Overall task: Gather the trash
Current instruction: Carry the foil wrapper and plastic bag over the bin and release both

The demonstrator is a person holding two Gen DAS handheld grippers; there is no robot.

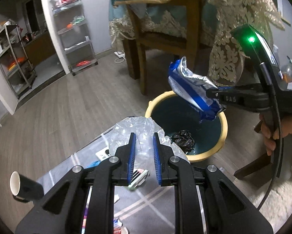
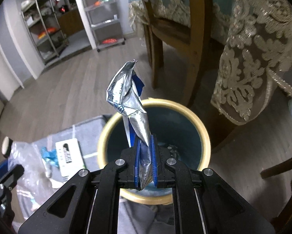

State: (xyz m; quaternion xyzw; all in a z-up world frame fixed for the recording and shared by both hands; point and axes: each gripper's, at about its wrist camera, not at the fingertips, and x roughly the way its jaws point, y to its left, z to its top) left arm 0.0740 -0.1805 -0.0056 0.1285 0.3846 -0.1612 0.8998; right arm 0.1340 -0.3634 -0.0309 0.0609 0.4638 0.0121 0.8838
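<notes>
My right gripper [image 2: 145, 140] is shut on a crumpled blue and silver foil wrapper [image 2: 126, 97] and holds it above the round bin [image 2: 104, 136] with a cream rim and dark teal inside. In the left wrist view the same wrapper [image 1: 187, 85] hangs over the bin [image 1: 224, 128], which holds a black crumpled bag [image 1: 183, 139]. My left gripper [image 1: 144, 138] is open, its fingers on either side of a clear plastic bag [image 1: 126, 128] lying on the grey rug.
More litter lies on the rug [image 2: 95, 122]: a white carton [image 2: 69, 156], a blue glove [image 2: 50, 154], a paper cup [image 1: 16, 182]. A wooden chair [image 1: 165, 39] and a lace tablecloth [image 2: 253, 68] stand behind the bin. Metal shelves [image 1: 75, 35] line the far wall.
</notes>
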